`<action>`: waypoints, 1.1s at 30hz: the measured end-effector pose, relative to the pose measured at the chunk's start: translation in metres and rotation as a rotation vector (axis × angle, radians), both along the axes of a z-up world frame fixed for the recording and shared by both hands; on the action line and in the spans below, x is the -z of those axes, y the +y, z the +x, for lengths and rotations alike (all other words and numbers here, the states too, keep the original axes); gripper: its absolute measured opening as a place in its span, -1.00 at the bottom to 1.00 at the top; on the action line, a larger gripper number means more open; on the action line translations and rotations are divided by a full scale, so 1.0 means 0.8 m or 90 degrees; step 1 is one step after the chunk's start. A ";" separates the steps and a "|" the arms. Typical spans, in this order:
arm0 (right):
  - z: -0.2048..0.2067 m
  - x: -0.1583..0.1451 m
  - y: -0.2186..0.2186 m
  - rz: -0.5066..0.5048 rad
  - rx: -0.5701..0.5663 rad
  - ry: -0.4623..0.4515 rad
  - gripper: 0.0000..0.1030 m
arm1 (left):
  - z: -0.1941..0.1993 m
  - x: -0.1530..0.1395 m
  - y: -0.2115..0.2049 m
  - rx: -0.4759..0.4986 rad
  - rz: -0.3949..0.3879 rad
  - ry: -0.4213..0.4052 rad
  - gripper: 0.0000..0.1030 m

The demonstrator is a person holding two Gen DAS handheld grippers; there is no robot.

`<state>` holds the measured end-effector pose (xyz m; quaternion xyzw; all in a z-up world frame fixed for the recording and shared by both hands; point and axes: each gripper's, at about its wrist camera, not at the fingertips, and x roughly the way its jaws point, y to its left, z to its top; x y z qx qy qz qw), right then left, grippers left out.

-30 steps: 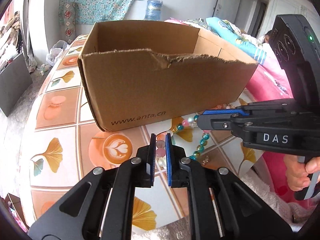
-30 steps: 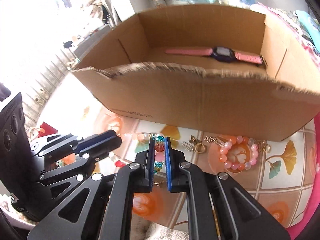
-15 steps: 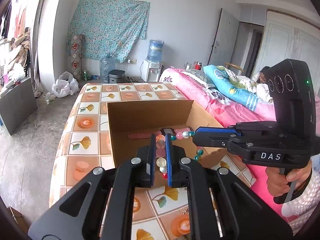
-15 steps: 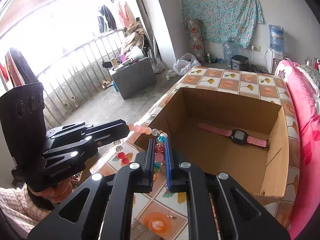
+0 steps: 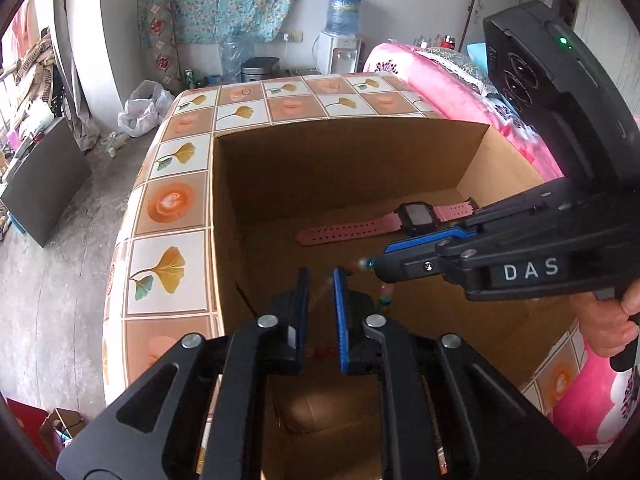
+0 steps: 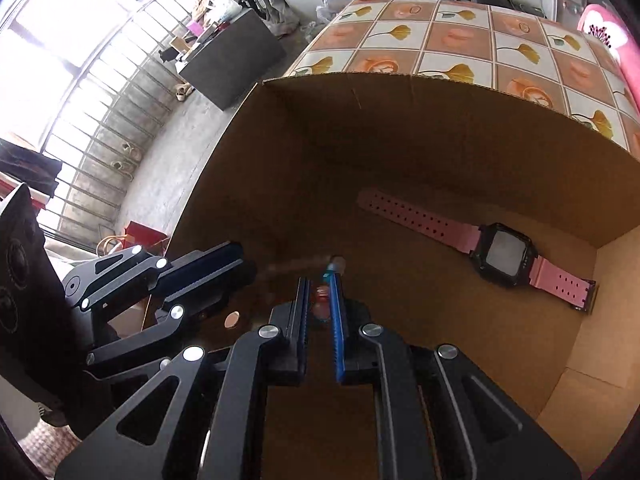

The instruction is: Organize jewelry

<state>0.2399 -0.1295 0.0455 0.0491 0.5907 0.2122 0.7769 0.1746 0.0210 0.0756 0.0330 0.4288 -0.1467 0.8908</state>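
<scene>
Both grippers hang over the open cardboard box [image 5: 340, 160] [image 6: 400, 140], pointing down into it. A beaded necklace [image 5: 385, 298] [image 6: 296, 266], pink, teal and red, is blurred and strung between them. My right gripper [image 6: 320, 280] is shut on its beads; in the left wrist view it [image 5: 378, 266] comes in from the right. The jaws of my left gripper [image 5: 320, 276] [image 6: 244, 266] are opening, and the strand runs loose through the gap with no pad pressing on it. A pink-strapped watch [image 5: 416, 218] [image 6: 502, 254] lies on the box floor.
The box stands on a table [image 5: 172, 200] [image 6: 440, 32] with a tiled leaf-pattern cover. A pink bed [image 5: 440, 80] lies to the right and a hand [image 5: 604, 320] holds the right gripper. Bare floor and a dark cabinet [image 5: 44, 184] are on the left.
Both grippers lifted the necklace off the table in front of the box and carried it over the rim into the box. The left jaws now stand a little wider.
</scene>
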 end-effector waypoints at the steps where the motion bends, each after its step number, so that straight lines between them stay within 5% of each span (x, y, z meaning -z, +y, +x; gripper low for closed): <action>1: 0.001 -0.002 -0.003 0.007 0.003 -0.008 -0.79 | 0.000 -0.002 0.001 -0.007 0.002 -0.012 -0.61; 10: -0.043 -0.068 -0.047 0.060 0.008 -0.153 -0.79 | -0.021 -0.037 0.006 -0.055 -0.005 -0.103 -0.61; 20: -0.152 -0.140 -0.089 0.071 0.023 -0.309 -0.79 | -0.087 -0.067 0.025 -0.105 -0.110 -0.165 -0.61; 27: -0.243 -0.131 -0.098 0.097 0.039 -0.359 -0.63 | -0.174 -0.044 0.015 -0.026 -0.118 -0.148 -0.57; 30: -0.279 -0.114 -0.097 0.091 0.055 -0.376 -0.39 | -0.206 -0.022 0.009 0.023 -0.149 -0.107 -0.49; 33: -0.305 -0.080 -0.097 0.093 0.064 -0.354 -0.37 | -0.231 0.015 -0.006 0.065 -0.151 -0.053 -0.48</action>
